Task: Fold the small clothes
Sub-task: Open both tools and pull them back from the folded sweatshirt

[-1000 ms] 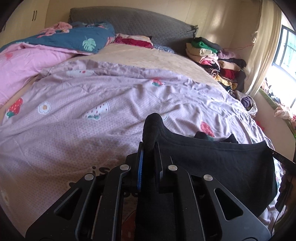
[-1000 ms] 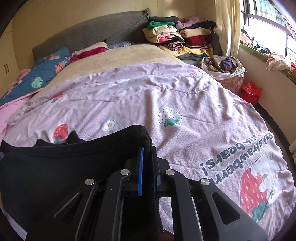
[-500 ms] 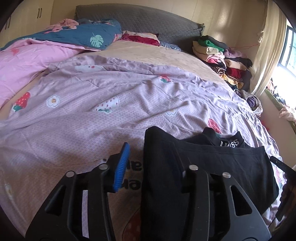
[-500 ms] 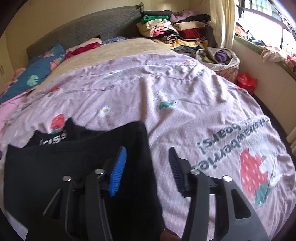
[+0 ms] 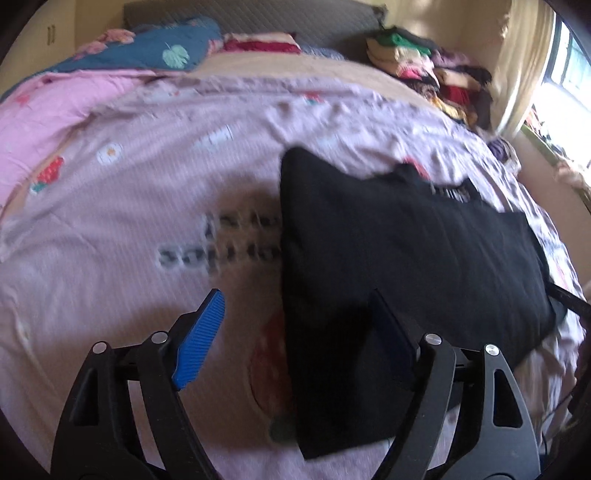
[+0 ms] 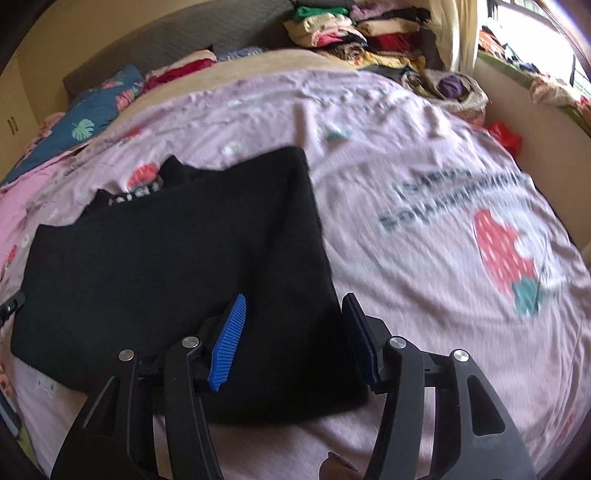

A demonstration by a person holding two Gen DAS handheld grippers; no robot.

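One bed (image 5: 110, 229) fills both views, spread with a pink strawberry-print quilt (image 6: 424, 184); stacked clothes (image 6: 351, 33) sit at its far right corner. The black garment (image 5: 388, 240) lies flat on the quilt's near part, folded over, its printed collar poking out at the far edge. The left gripper (image 5: 295, 325) and right gripper (image 6: 291, 332) have just been opening and are released, each straddling a side edge of the garment without pressing it. To finish well, I'd judge, lift clear without snagging cloth, then pinch both near corners evenly so the next fold lands square.
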